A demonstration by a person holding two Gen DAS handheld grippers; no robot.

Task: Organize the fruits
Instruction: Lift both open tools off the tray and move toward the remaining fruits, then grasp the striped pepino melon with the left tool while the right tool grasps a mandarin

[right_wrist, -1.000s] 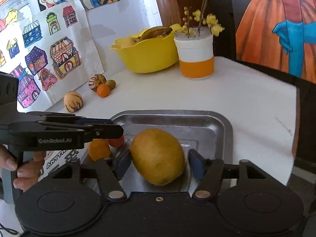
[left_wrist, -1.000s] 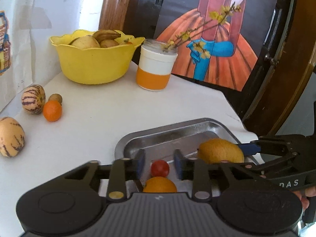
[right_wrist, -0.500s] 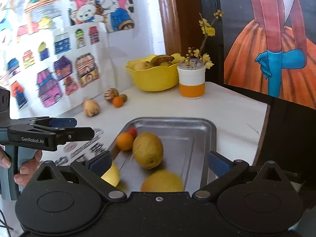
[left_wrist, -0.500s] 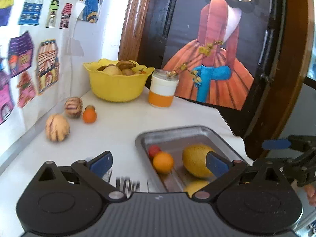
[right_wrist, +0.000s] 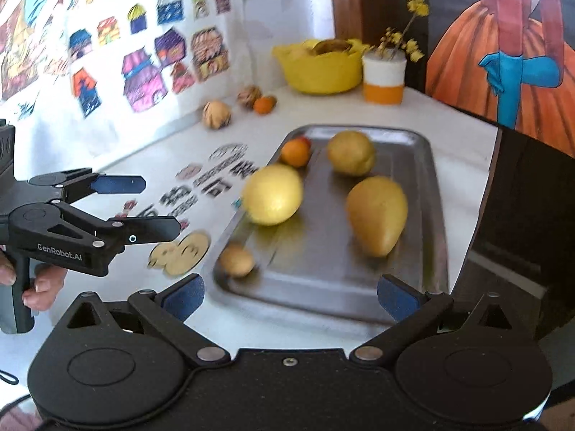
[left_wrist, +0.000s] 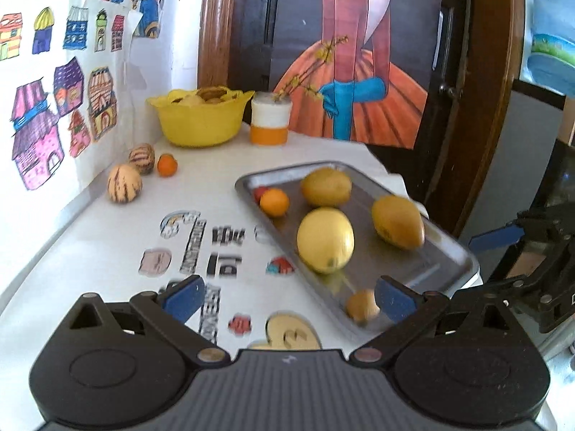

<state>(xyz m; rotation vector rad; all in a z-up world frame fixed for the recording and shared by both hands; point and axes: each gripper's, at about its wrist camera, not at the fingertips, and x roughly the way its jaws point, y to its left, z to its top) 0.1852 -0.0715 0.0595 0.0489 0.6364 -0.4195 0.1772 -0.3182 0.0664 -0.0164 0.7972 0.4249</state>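
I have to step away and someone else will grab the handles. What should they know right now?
Left tool: open, empty, held above the near end of the table.
Right tool: open, empty, above the near end of the metal tray.
In the tray: a large yellow fruit, two yellow-brown ones, a small orange with a red fruit behind it, and a small brown fruit at the near end.
Loose by the wall: two striped fruits and a small orange fruit.
The yellow bowl already holds fruit.
Left: probably the three loose ones.
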